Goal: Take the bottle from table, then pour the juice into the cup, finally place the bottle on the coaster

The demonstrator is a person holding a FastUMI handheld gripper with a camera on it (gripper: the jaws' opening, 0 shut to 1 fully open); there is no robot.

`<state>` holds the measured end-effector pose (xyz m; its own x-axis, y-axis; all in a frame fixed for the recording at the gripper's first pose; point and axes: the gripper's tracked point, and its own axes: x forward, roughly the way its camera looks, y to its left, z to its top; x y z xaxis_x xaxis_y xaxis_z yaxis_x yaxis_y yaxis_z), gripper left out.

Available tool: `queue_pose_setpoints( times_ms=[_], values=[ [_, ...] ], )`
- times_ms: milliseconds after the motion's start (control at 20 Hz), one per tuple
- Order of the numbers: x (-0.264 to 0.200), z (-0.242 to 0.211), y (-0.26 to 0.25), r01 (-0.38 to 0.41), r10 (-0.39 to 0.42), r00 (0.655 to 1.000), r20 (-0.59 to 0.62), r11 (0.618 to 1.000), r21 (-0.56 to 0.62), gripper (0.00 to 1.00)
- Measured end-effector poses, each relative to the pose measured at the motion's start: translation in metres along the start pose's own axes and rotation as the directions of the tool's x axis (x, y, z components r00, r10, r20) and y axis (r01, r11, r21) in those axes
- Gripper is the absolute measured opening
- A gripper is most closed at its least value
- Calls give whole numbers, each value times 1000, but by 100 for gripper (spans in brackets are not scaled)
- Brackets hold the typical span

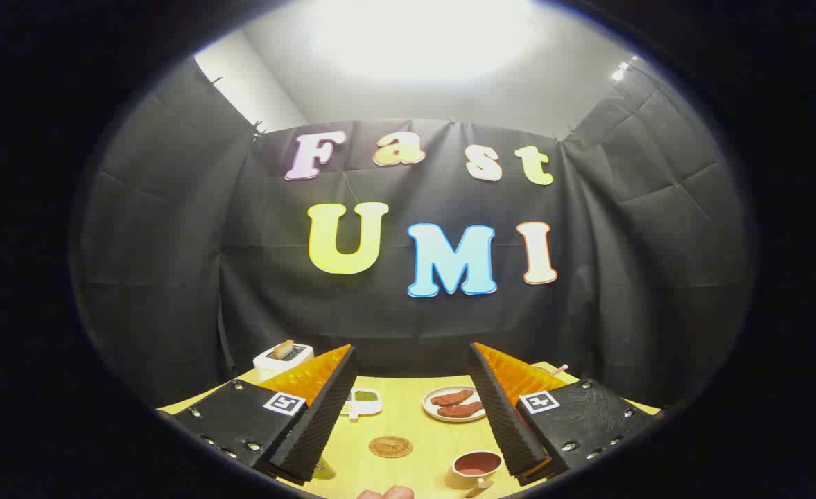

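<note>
Tongs: your tongs (413, 409) stand spread wide, holding nothing.
Bottle: likely the green sliver (323, 470) under the left finger, on the worktop (408, 423); too hidden to judge.
Handling: expect sloshing weight; grip mid-body.
Targets: cup (476, 467), coaster (390, 446) between fingers.
Writing: none legible.

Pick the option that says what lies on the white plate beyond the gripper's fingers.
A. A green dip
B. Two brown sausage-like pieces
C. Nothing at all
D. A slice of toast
B: the white plate carries two brown sausage-like pieces side by side, seen through the gap of the open gripper, past the round coaster.
</note>
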<state>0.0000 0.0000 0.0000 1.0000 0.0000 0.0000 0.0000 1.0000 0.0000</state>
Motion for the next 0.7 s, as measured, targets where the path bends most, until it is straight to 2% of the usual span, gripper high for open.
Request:
queue_pose_setpoints(
  times_ms=[350, 700],
  values=[
    [-6, -10, 38, -83, 83, 997, 3, 996, 28, 97],
    [-12, -12, 41, -70, 69, 998, 7, 997, 35, 97]
  ],
)
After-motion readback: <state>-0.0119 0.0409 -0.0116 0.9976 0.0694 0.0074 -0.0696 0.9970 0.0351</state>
